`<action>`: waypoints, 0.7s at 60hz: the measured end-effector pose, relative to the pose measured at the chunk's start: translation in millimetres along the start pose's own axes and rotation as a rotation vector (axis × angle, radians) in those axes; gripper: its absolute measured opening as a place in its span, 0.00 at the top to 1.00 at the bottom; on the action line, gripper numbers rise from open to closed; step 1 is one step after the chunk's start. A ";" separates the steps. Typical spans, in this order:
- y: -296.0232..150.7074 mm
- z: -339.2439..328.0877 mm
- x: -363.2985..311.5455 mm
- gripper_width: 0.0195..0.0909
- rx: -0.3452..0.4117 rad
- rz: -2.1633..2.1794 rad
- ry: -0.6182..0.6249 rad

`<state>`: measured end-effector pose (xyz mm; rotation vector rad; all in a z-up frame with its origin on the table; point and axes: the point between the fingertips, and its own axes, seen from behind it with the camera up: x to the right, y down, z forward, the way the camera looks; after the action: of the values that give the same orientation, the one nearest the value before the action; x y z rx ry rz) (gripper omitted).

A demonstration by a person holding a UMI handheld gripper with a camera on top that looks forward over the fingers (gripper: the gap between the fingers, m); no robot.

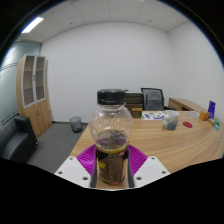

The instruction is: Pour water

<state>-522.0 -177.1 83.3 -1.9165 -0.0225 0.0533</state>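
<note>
A clear plastic bottle [110, 135] with a black cap and a dark label stands upright between my fingers, lifted above the table level. My gripper [111, 166] is shut on the bottle, its purple pads [88, 157] pressing against the labelled lower part on both sides. The bottle's upper part looks mostly transparent; its base is hidden between the fingers. A small cup [172, 120] stands on the wooden table [170, 140] beyond and to the right of the bottle.
A black office chair [152, 98] stands behind the table. A wooden cabinet [34, 90] lines the left wall, with a small bin [75, 123] on the floor near it. A purple item [210, 108] sits at the table's far right.
</note>
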 end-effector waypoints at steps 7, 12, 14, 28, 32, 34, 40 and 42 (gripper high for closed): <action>0.4 -0.1 0.3 0.77 -0.004 -0.015 0.000; -9.0 1.6 8.1 0.77 0.000 -0.014 -0.011; -15.1 3.2 9.0 0.77 0.005 0.002 -0.027; -116.6 26.1 17.1 0.77 0.067 0.330 -0.228; -154.8 39.2 34.5 0.77 0.097 0.493 -0.297; -173.6 45.6 44.3 0.77 0.109 0.581 -0.334; -218.3 71.4 77.9 0.77 0.119 0.892 -0.434; -228.2 81.8 92.4 0.77 0.115 1.013 -0.468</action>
<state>-431.3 -18.9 267.8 -1.5857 0.6209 1.1456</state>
